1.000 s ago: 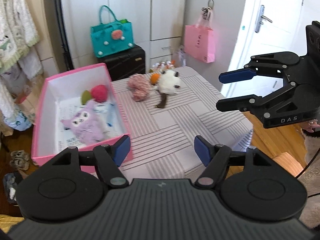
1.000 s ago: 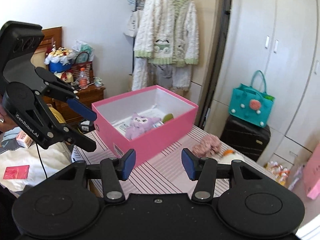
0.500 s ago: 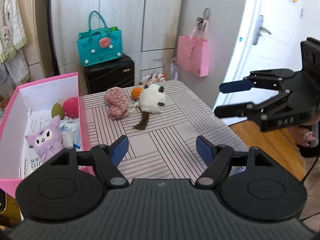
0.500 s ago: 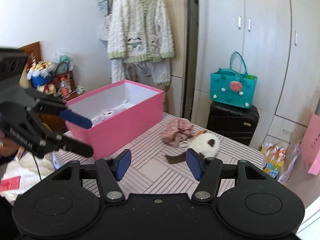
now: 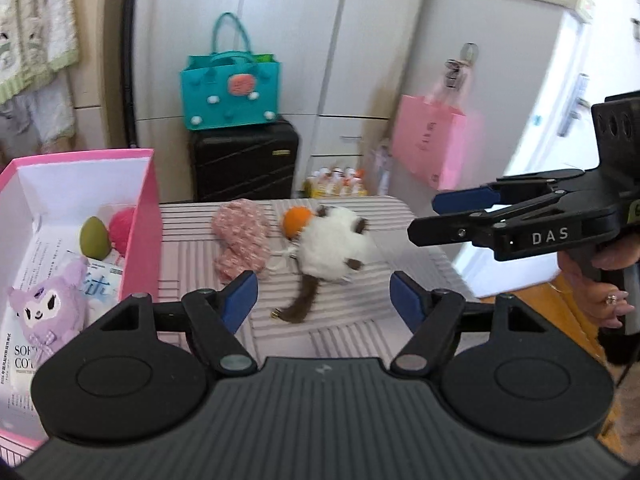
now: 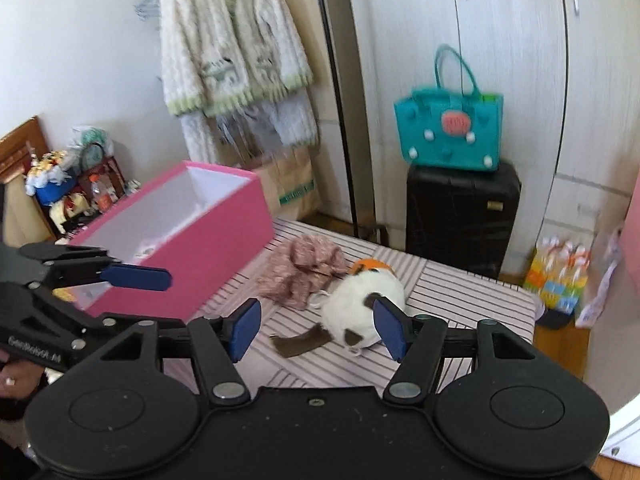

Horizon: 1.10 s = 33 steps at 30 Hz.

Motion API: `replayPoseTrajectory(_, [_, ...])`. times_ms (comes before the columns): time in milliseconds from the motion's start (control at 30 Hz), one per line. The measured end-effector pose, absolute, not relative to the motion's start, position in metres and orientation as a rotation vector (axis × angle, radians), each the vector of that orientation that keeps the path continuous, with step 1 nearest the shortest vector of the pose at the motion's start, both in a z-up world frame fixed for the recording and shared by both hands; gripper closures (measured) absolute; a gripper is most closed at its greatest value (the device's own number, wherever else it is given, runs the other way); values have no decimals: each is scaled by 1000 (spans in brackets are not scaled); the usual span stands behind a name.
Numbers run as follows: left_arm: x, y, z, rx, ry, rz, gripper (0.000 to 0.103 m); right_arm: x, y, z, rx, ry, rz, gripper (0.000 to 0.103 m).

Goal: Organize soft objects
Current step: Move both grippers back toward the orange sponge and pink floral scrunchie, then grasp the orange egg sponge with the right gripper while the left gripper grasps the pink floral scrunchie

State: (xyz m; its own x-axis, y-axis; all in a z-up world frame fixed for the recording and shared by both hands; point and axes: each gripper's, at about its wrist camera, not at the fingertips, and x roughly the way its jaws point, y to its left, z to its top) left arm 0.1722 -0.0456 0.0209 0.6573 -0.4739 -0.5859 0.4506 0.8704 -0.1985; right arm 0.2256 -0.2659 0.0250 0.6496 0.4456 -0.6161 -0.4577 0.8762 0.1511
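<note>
Both tools, left (image 5: 322, 300) and right (image 6: 316, 330), are held spread and empty above the desk (image 5: 352, 336), plush (image 6: 362, 306) centre frame.

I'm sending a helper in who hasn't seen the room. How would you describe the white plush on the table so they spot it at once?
Find the striped table beside the pink box. Two soft things lie together on it; the white plush is the one farther from the box. Unlike the pink knitted bundle beside it, it is fluffy white with brown patches, a brown tail and an orange ball.
</note>
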Motion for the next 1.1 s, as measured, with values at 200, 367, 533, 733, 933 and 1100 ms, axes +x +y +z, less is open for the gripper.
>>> replayPoseTrajectory(200, [204,-58,2,-26,665,-385,33,283,-266,15,31,760,530,36])
replayPoseTrajectory(367, [228,-64,-4,-100,683,-354,33,323,-261,9,59,826,546,36])
replayPoseTrajectory(533, [250,-74,-12,-88,669,-305,33,363,-253,-6,75,909,551,36])
replayPoseTrajectory(733, [279,-79,-29,-110,701,-239,38,405,-251,-36,122,1026,545,36])
replayPoseTrajectory(933, [296,-77,-45,-127,744,-207,44,419,-246,-52,118,1065,570,36])
replayPoseTrajectory(1100, [305,-79,-56,-120,757,-162,46,429,-244,-67,113,1126,548,39])
